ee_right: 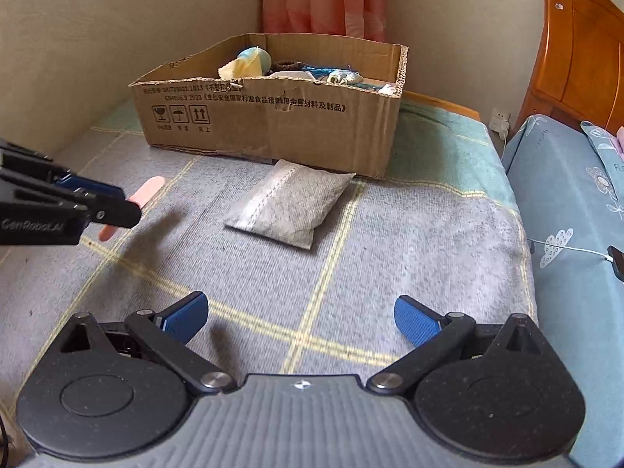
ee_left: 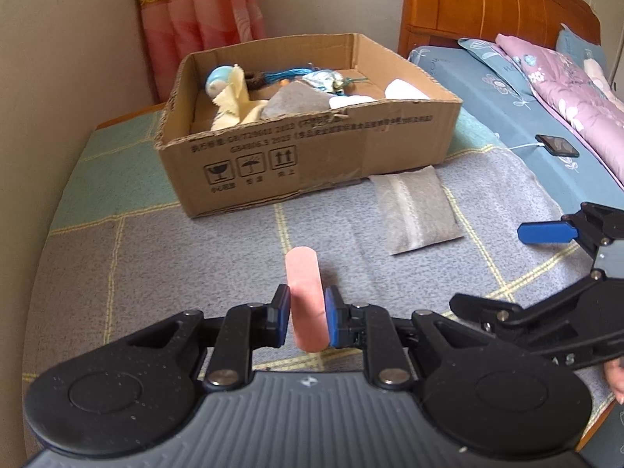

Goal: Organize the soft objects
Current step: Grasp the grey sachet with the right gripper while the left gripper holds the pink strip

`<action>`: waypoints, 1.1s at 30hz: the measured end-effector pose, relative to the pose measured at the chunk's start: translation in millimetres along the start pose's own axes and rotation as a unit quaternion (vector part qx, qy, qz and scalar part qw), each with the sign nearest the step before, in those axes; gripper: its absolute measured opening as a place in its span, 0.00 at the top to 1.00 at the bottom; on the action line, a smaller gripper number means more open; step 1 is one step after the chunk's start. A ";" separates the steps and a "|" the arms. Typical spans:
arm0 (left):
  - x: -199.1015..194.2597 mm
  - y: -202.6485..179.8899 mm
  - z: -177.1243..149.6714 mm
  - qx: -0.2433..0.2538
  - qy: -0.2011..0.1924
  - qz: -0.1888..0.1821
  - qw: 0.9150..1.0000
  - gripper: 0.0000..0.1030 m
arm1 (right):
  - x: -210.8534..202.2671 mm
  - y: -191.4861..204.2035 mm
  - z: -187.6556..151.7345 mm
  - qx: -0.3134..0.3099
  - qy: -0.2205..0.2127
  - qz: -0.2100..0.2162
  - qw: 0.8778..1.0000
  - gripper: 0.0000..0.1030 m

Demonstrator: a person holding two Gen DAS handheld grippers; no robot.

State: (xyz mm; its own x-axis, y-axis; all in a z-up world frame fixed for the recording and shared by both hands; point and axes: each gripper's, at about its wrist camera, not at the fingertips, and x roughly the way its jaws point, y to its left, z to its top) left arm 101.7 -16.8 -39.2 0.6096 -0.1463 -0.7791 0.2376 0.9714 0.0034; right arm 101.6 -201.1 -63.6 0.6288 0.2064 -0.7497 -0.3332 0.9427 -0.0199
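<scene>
While the left claw [ee_left: 306, 318] is closed on a pink sponge strip [ee_left: 305, 296], held up over the blanket-covered surface [ee_left: 156, 257] near the viewer, the right claw [ee_right: 300, 318] hangs wide open and empty off to the right. That strip looks like light foam with rounded ends; the blue pads [ee_left: 332, 319] pinch it around its middle, and it probably gives easily, so a gentle squeeze should be enough. A grey fabric pouch [ee_right: 290, 204] lies flat on the blanket just in front of the cardboard box [ee_right: 273, 124], its far corner almost touching the box wall. It appears soft and loosely filled, with a stitched seam down one side; it will likely sag when lifted, so taking it across its plump middle or along one edge seems safest. Farther off, the open box already holds cloths, blue cord and a small round toy. The blanket is coarse woven grey and green with yellow lines.
</scene>
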 end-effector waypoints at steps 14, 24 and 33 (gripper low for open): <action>-2.6 32.8 -5.1 -0.031 -0.008 0.008 0.999 0.83 | 41.4 28.5 35.4 -0.001 -0.008 0.001 1.000 0.00; -4.9 39.8 -1.6 -0.034 -0.011 0.010 0.999 0.83 | 57.1 32.0 55.9 0.013 -0.032 -0.035 0.999 0.19; -14.7 34.6 7.0 -0.015 -0.014 -0.003 1.000 0.83 | 36.5 18.1 54.1 0.029 -0.039 -0.043 0.998 0.63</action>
State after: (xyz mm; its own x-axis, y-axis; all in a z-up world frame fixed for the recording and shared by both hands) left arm 106.2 17.7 -23.2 0.6295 -0.1580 -0.7608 0.2186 0.9756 -0.0217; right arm 156.6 -162.2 -55.6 0.7068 0.1420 -0.6930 -0.2361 0.9708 -0.0418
